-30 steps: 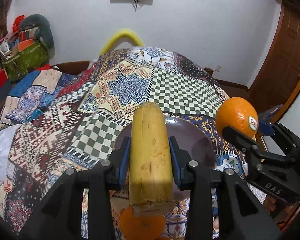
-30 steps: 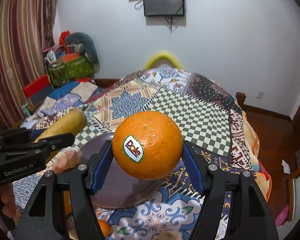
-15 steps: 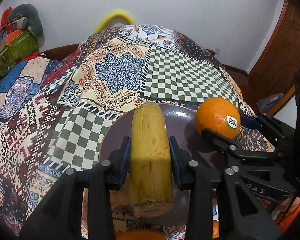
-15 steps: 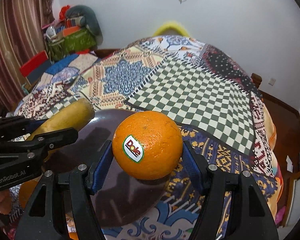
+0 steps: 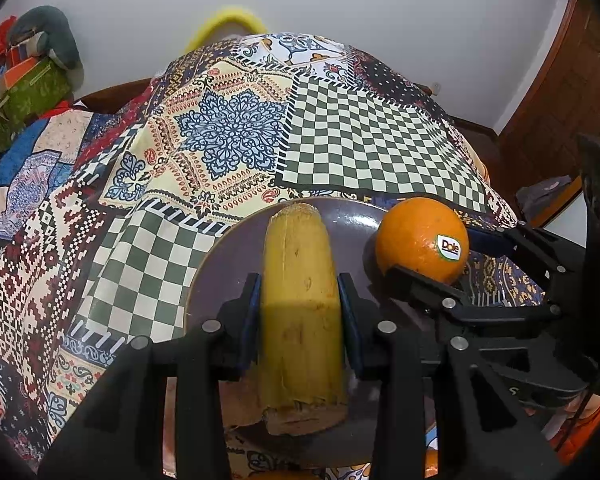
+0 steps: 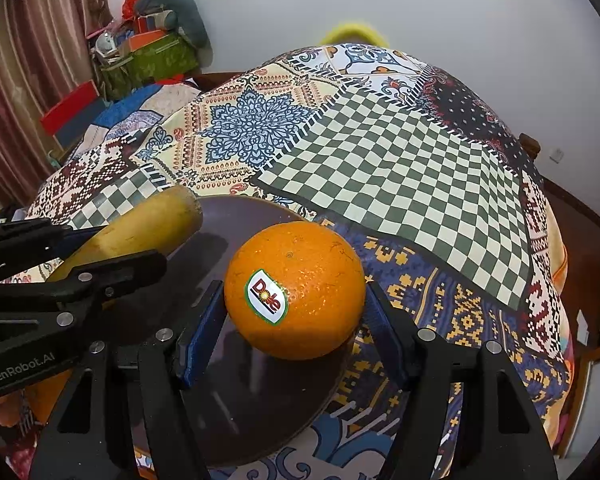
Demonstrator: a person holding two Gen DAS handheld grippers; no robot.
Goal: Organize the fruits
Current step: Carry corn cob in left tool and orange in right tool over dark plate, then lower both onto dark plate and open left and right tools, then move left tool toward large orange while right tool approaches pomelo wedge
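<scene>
Left claw (image 5: 300, 312): clamped on the banana (image 5: 300, 300) at mid-length, blue pads pressed against both flanks. Held low over the dark plate (image 5: 220, 264), presumably so the fruit can be set down flat with a short drop rather than a fall. Long axis running straight out along the fingers, away from the wrist camera; blunt cut end nearest the lens, the other end reaching toward the plate's far rim. Seen from the right wrist view, slanting up and away toward the cloth, far tip raised. Whether the underside touches the plate cannot be told.

Plate resting on the patchwork cloth (image 5: 228, 140) over the tabletop, near its front edge, probably chosen as the collecting spot for the fruit.

Right claw (image 6: 296, 312): closed on the orange (image 6: 296, 290), a pad on each side at the widest girth, a sensible grip on a round thing that would otherwise slip out. Orange over the right part of the plate, just beside the banana but apart from it, with the sticker facing back toward the camera. No long axis to speak of. Looks close to the plate surface; contact not certain.

More orange-coloured shapes at the bottom edge of the left view, too cut off to identify.

Judged as the placing step: both fruits poised for release side by side.
</scene>
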